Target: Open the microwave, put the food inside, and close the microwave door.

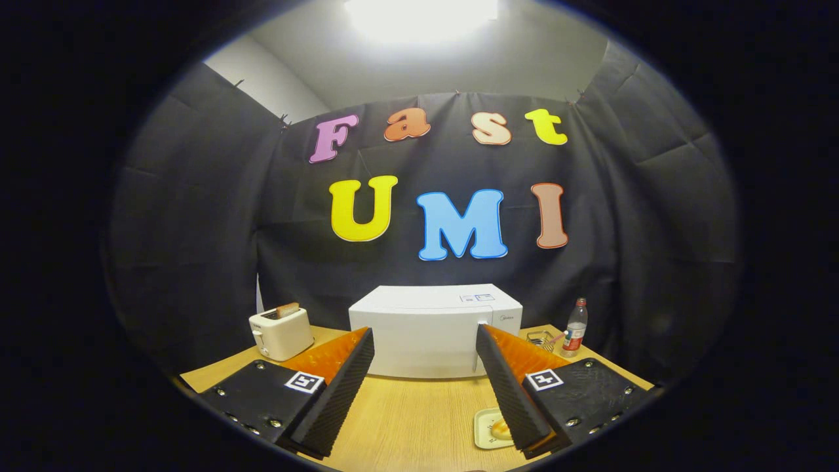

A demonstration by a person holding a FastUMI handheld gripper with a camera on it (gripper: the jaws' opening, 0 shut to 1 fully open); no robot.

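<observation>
White microwave (pixel 434 331), door closed, stands on wooden table (pixel 406 413) beyond the gripper (pixel 425 341); fingers spread wide, holding nothing. Food on small plate (pixel 488 429) beside right finger. Toaster (pixel 281 332) left, bottle (pixel 575 328) right.

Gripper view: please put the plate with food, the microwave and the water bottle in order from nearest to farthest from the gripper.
The gripper has its jaws open, holding nothing.
1. Plate with food: on the table beside the right finger, partly hidden by it.
2. Microwave: straight ahead, beyond the fingertips, door closed.
3. Water bottle: on the right, near the table's far edge, beside the microwave.
</observation>
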